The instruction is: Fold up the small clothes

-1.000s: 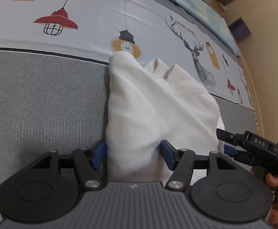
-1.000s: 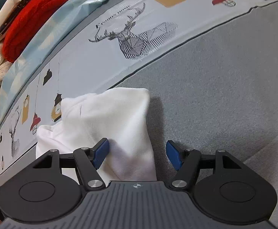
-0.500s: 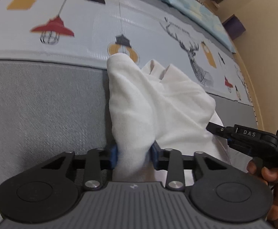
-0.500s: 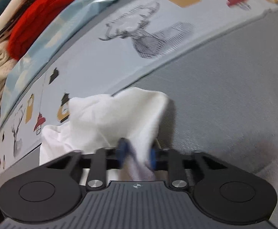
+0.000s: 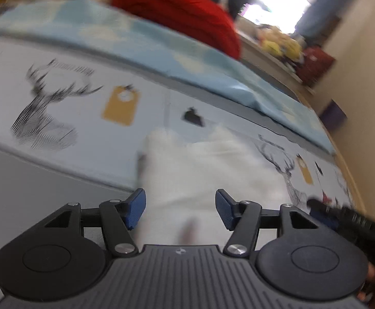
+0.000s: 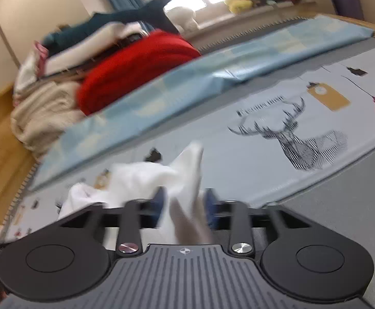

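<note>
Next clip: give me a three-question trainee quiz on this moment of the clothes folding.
1. True or false: the left claw is shut on the white garment.
2. The bulky knit bundle beyond the blue sheet is: A green, B red, C black.
3. Which animal is printed on the mat to the right of the garment in the right wrist view?
Key: 1 false, its pads stand apart on either side of the cloth; 2 B; 3 a deer.

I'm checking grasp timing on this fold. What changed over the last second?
Both grippers closed on the white garment and swung it forward onto the printed mat. The left gripper has since reopened; the right gripper stays clamped. The red clothing pile is unmoved.
</note>
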`<state>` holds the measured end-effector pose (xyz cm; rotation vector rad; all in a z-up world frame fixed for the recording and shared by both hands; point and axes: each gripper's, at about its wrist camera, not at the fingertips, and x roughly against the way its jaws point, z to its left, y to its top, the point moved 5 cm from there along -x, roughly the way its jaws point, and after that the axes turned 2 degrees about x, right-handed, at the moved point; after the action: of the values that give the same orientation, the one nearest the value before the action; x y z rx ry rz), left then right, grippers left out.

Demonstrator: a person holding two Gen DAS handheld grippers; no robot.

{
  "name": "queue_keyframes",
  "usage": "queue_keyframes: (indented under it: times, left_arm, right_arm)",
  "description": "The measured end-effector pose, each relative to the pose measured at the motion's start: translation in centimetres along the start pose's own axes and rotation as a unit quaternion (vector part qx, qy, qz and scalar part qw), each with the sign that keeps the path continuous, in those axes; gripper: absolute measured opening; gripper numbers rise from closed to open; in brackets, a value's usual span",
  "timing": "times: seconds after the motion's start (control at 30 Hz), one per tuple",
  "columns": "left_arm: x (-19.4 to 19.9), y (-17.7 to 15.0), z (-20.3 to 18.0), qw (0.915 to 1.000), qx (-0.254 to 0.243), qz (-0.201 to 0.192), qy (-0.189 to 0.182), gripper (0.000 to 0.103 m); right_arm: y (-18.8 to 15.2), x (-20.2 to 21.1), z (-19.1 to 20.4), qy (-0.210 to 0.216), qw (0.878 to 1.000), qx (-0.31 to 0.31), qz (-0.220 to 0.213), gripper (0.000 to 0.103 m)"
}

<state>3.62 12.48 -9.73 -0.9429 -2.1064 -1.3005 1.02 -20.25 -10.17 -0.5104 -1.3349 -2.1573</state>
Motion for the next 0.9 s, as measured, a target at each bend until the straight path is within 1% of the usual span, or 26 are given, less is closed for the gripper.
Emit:
queue_keyframes:
  times: [0.03,0.1,0.2,0.23,0.27,0.33,0.37,0.4,0.43,0.47,0.53,0.57,0.6,0.63,0.67,0.7,0.73,0.77,0.8,0.83,0.87,0.9]
  left_arm:
    - [-0.1,-0.2,0.9,0.9997,0.019,0.015,0.001,0.064]
    - [-0.7,-0.9,2.1,0.9978,0.043,0.051,0.006,0.064]
    - [-1.7,-2.2,3.4,0.9936,0.054,0.097,0.023,0.064]
    - [-2.0,-2.7,3.7,0.9919,0.056,0.111,0.025,0.064]
    - [-2.5,-3.4,3.9,0.9893,0.059,0.131,0.026,0.064]
    - [-3.4,-5.0,4.5,0.9837,0.057,0.167,0.036,0.062]
    - [-3.9,-5.2,4.9,0.9827,0.053,0.173,0.04,0.061]
    - [-3.9,-5.3,4.9,0.9835,0.045,0.17,0.04,0.054]
    - [-3.7,-5.3,4.7,0.9848,0.036,0.165,0.04,0.046]
    - [-3.4,-5.0,4.4,0.9867,0.024,0.154,0.045,0.044]
    - [-2.0,-4.1,3.4,0.9919,-0.013,0.113,0.057,0.038]
    - [-1.4,-3.7,3.0,0.9935,-0.026,0.098,0.051,0.038]
    - [-1.0,-3.8,2.7,0.9939,-0.034,0.096,0.043,0.038]
    - [-1.1,-4.3,2.6,0.9923,-0.037,0.112,0.039,0.038]
    - [-1.4,-5.2,2.7,0.9886,-0.041,0.138,0.043,0.038]
    - [-2.0,-6.5,3.1,0.9807,-0.056,0.176,0.064,0.04]
    - [-2.5,-7.7,3.6,0.9709,-0.08,0.206,0.092,0.044]
    - [-2.6,-8.7,4.0,0.9627,-0.106,0.22,0.118,0.048]
    - [-2.1,-8.7,4.0,0.9629,-0.115,0.211,0.122,0.051]
    - [-1.4,-8.5,3.8,0.9645,-0.117,0.201,0.125,0.05]
    - [-0.6,-8.2,3.7,0.9654,-0.122,0.189,0.133,0.05]
    - [0.3,-8.0,3.5,0.965,-0.138,0.17,0.144,0.05]
  right_arm:
    - [-0.3,-0.3,0.0,-0.004,1.0,-0.002,0.015,0.05]
    - [-1.0,-0.9,0.1,0.001,0.999,-0.001,0.047,0.05]
    - [-2.4,-1.8,0.4,0.03,0.993,-0.011,0.111,0.05]
    - [-3.1,-2.1,0.9,0.031,0.991,-0.007,0.132,0.05]
    - [-4.1,-2.1,1.1,0.02,0.987,0.009,0.157,0.05]
    - [-5.9,-2.9,1.0,-0.02,0.979,0.039,0.201,0.048]
    - [-6.4,-3.0,0.6,-0.026,0.977,0.035,0.209,0.036]
    - [-6.6,-3.0,0.4,-0.021,0.977,0.02,0.213,0.026]
    - [-6.5,-2.8,0.2,-0.015,0.977,0.006,0.215,0.013]
    - [-6.6,-2.6,0.1,-0.014,0.976,0.003,0.216,0.012]
    - [-6.6,-2.1,0.2,-0.014,0.976,0.002,0.216,0.012]
    - [-6.6,-1.8,0.3,-0.014,0.977,0.003,0.212,0.012]
    - [-6.3,-1.4,0.5,-0.013,0.979,0.009,0.204,0.013]
    - [-6.1,-1.1,0.8,-0.014,0.98,0.018,0.196,0.014]
    - [-5.8,-0.9,1.1,-0.014,0.98,0.023,0.195,0.017]
    - [-6.0,-1.0,1.3,-0.015,0.979,0.031,0.203,0.017]
    - [-6.7,-1.5,1.3,-0.026,0.973,0.052,0.222,0.019]
    - [-7.5,-2.0,1.1,-0.045,0.966,0.077,0.243,0.029]
    - [-8.6,-2.4,0.7,-0.083,0.953,0.11,0.271,0.035]
    - [-9.5,-2.5,0.1,-0.113,0.942,0.125,0.29,0.041]
    - [-9.5,-2.2,-0.2,-0.117,0.941,0.123,0.291,0.041]
    - [-9.2,-1.8,-0.1,-0.119,0.943,0.117,0.287,0.041]
